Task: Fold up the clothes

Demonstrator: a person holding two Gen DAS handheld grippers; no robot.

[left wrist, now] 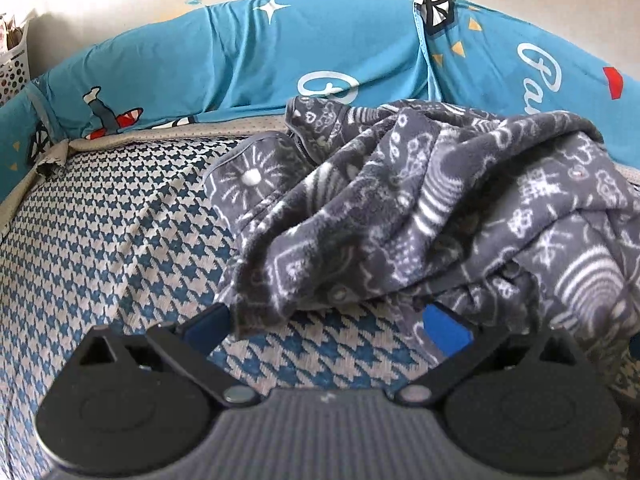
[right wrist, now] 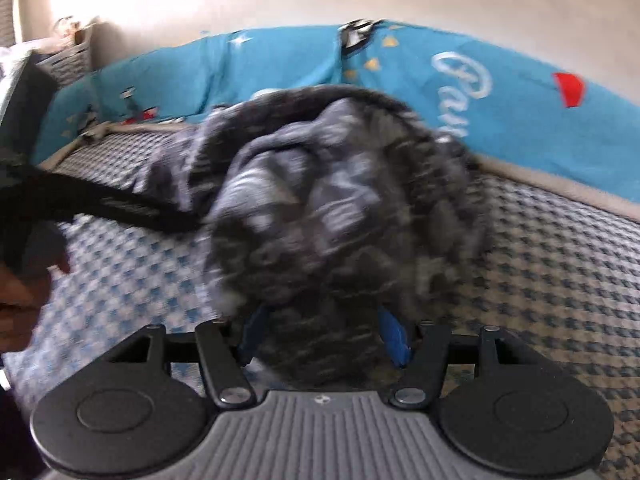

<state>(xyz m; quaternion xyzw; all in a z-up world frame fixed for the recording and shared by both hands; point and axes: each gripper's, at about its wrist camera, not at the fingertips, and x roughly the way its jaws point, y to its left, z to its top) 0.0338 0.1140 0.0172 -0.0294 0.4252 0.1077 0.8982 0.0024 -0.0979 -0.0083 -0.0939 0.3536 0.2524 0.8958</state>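
A grey fleece garment (left wrist: 420, 208) with white patterns lies bunched on the houndstooth bed cover (left wrist: 112, 240). My left gripper (left wrist: 324, 320) is open, its blue-padded fingers (left wrist: 448, 326) spread wide at the garment's near edge, with fabric hanging over both tips. In the right wrist view the same garment (right wrist: 332, 216) is blurred and bunched up. My right gripper (right wrist: 320, 332) is shut on a thick wad of it between its blue pads (right wrist: 394, 336). The left gripper's dark arm (right wrist: 120, 204) reaches into the garment from the left.
A turquoise printed bumper (left wrist: 224, 56) runs along the bed's far edge against a pale wall, and shows in the right wrist view (right wrist: 520, 120). A white perforated basket (left wrist: 14, 64) stands at the far left. A person's hand (right wrist: 20, 292) shows at the left edge.
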